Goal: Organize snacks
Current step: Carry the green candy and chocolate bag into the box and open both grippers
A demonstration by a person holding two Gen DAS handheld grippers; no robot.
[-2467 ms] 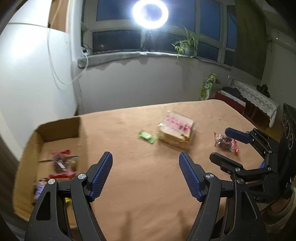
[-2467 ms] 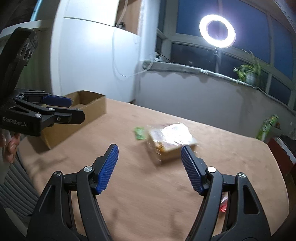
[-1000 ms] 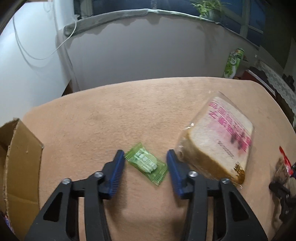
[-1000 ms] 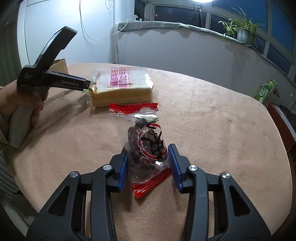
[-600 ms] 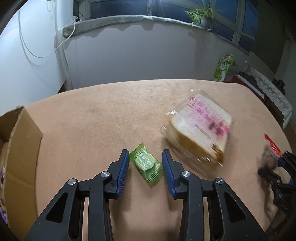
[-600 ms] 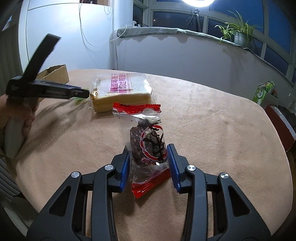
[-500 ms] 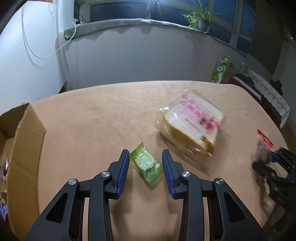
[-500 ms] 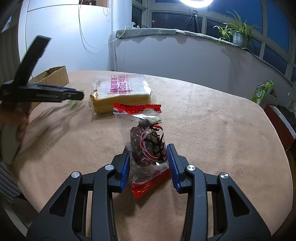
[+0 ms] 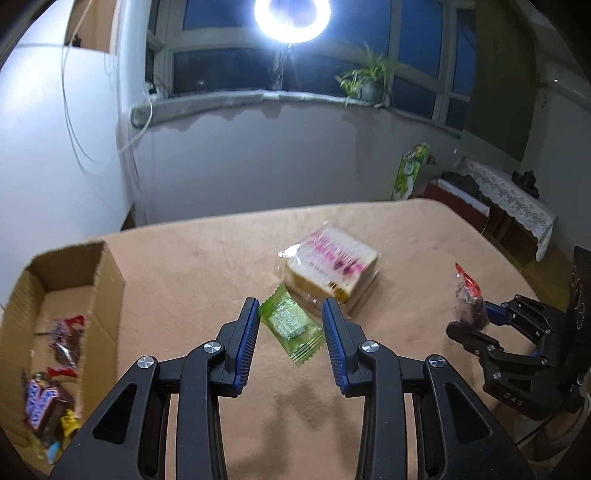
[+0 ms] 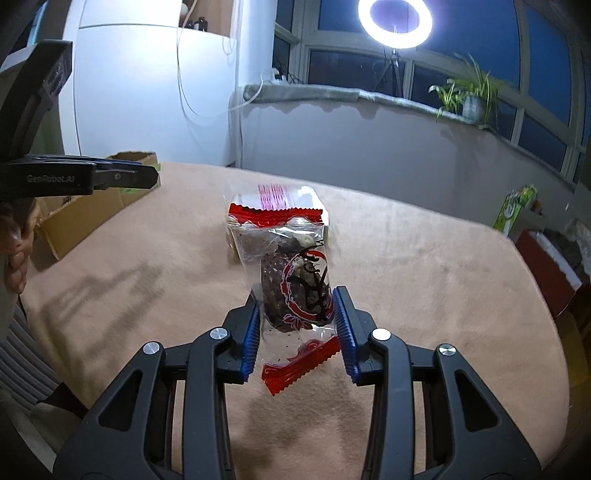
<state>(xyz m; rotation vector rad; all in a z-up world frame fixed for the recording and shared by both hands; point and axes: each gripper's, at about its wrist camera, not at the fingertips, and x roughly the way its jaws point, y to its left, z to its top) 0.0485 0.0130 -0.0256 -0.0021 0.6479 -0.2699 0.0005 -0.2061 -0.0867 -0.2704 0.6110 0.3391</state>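
Counts, both views:
- 2 grippers are seen: left gripper (image 9: 289, 328), right gripper (image 10: 297, 323).
- 1 green candy (image 9: 291, 326) is counted.
- 1 red-ended snack packet (image 10: 293, 288) is counted.
- 1 wrapped bread pack (image 9: 330, 267) is counted.
- 1 cardboard box (image 9: 107, 273) is counted on the counter (image 9: 207, 258); several wrapped snacks (image 9: 48, 402) are seen inside, exact number not readable due to blur.
- 1 ring light (image 9: 291, 16) and 1 potted plant (image 9: 365, 83) are counted.
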